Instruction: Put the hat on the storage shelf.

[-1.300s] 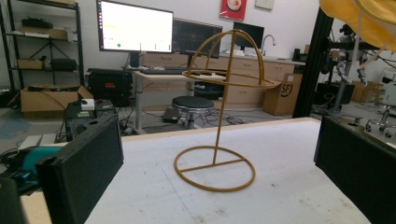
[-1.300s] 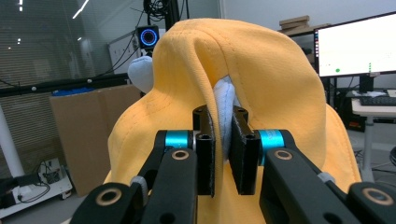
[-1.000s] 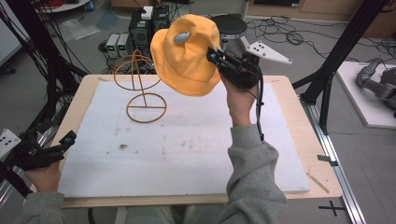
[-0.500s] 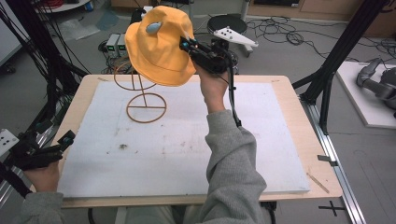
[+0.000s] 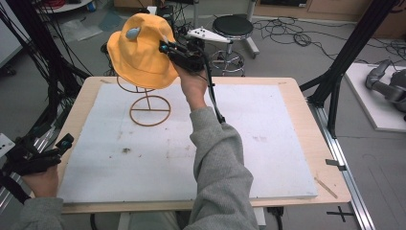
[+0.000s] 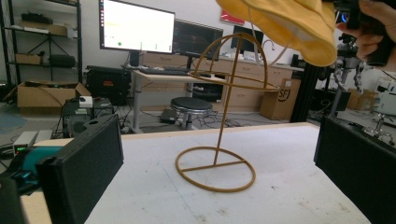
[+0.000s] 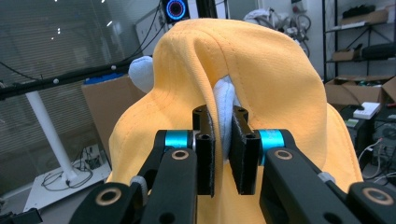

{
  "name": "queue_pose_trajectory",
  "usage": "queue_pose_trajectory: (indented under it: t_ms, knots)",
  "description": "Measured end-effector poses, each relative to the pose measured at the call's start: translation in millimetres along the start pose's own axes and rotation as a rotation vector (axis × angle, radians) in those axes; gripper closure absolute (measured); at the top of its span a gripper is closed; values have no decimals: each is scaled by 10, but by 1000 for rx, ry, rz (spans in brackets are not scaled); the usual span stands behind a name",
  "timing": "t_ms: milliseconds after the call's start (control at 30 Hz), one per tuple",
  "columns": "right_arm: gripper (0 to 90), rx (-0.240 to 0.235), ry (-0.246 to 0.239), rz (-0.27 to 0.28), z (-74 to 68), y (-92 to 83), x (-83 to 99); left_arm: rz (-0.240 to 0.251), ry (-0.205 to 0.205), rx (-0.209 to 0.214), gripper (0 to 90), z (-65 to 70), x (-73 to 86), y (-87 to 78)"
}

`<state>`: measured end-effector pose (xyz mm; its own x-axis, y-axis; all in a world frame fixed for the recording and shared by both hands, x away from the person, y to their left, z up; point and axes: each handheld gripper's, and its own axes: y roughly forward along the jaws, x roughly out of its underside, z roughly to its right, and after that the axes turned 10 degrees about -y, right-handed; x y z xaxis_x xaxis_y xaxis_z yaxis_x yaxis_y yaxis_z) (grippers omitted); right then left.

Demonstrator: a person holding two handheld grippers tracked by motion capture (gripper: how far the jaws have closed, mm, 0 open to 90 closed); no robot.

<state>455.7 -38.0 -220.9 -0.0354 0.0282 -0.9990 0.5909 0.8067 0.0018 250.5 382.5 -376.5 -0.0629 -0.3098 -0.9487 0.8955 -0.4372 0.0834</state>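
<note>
Yellow hat (image 5: 139,52) hides wire stand (image 5: 149,109) top; right hand-held gripper (image 7: 223,135) clamps hat.

A light wooden tabletop (image 5: 306,124) carries a white rectangular mat (image 5: 268,158). Beyond it a round black stool (image 5: 232,26) stands on the grey floor (image 5: 306,52) among loose black cables (image 5: 287,33). Two lit monitors (image 6: 136,27) sit on a desk, with cardboard boxes (image 6: 44,93) nearby.
</note>
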Motion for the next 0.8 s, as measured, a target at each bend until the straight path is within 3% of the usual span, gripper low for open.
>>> queue_pose_trajectory:
  t_ms: [433, 800]
  knots:
    - [825, -9, 20, -76, -36, 405, 222, 11, -6, -2, 17, -18, -5, -21]
    - [824, -3, 27, -123, -11, 534, 345, 12, -11, -10, 17, -45, 0, -33]
